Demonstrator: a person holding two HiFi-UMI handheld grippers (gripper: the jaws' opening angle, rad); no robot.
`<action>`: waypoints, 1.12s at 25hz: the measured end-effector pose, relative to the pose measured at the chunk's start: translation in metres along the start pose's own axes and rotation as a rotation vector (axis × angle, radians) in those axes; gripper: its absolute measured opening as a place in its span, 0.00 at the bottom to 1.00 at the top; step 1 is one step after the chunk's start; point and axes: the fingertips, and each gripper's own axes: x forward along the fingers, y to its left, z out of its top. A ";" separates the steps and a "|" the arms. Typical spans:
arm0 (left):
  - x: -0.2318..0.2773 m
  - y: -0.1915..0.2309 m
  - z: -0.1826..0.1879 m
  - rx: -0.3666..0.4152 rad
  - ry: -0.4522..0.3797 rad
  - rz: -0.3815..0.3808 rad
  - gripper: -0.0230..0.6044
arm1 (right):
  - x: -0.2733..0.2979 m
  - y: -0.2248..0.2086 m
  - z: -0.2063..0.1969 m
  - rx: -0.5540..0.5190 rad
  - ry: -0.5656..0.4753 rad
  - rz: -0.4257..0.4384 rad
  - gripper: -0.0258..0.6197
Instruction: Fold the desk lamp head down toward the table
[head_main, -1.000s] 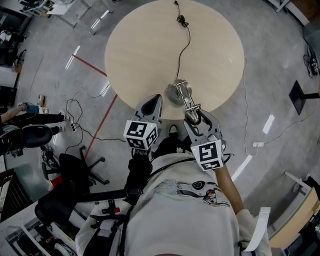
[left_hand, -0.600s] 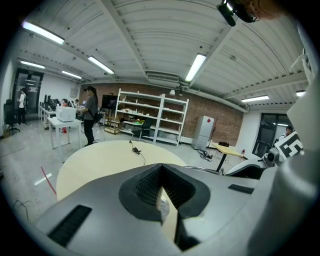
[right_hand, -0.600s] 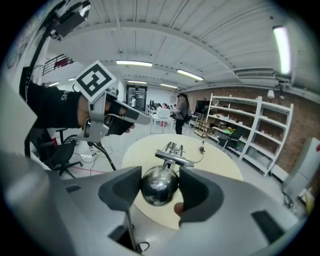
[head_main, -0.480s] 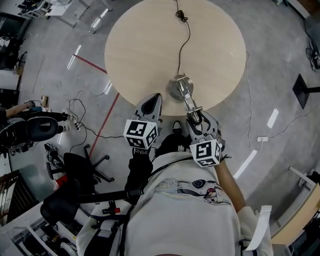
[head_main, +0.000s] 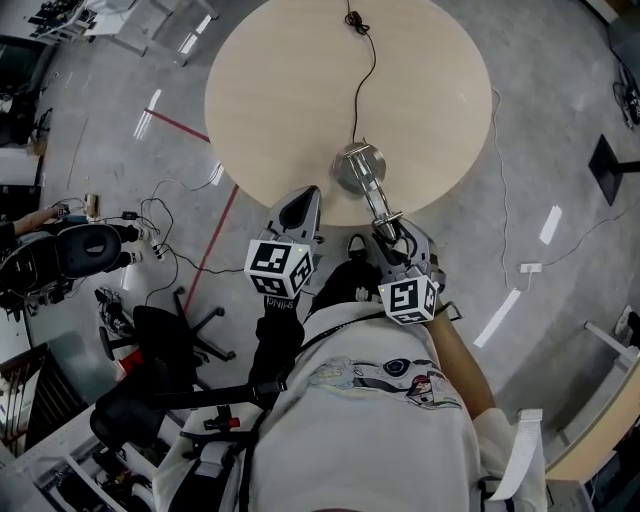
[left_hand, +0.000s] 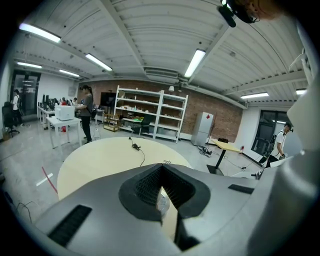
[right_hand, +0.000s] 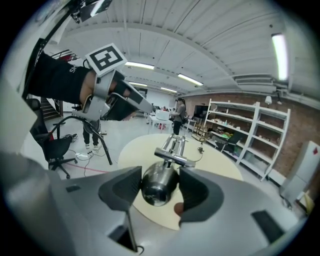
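Pads (right_hand: 121, 190) of the right gripper (right_hand: 160, 187) are clamped on the lamp head (right_hand: 158, 180), held at 5 o'clock from the lamp base (head_main: 353, 166), past the table (head_main: 270, 90) rim. The base is set near the table's 6 o'clock edge. The left gripper (head_main: 300, 207), at 7 o'clock from the base, is held with jaws pressed together, empty.

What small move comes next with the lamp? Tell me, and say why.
Probably ease the right gripper down and forward, toward the table. Its jaws are shut on the lamp head, which stands raised above the base near the table's edge. The left gripper is shut and empty.
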 end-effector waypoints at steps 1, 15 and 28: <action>0.000 0.000 -0.001 0.002 0.003 0.001 0.03 | 0.002 0.001 -0.004 -0.001 0.001 -0.001 0.42; -0.017 0.003 -0.005 0.008 0.025 0.017 0.03 | 0.020 0.018 -0.033 0.018 0.042 -0.003 0.39; -0.019 0.005 -0.006 0.003 0.031 0.024 0.03 | 0.035 0.017 -0.044 0.074 0.082 0.003 0.36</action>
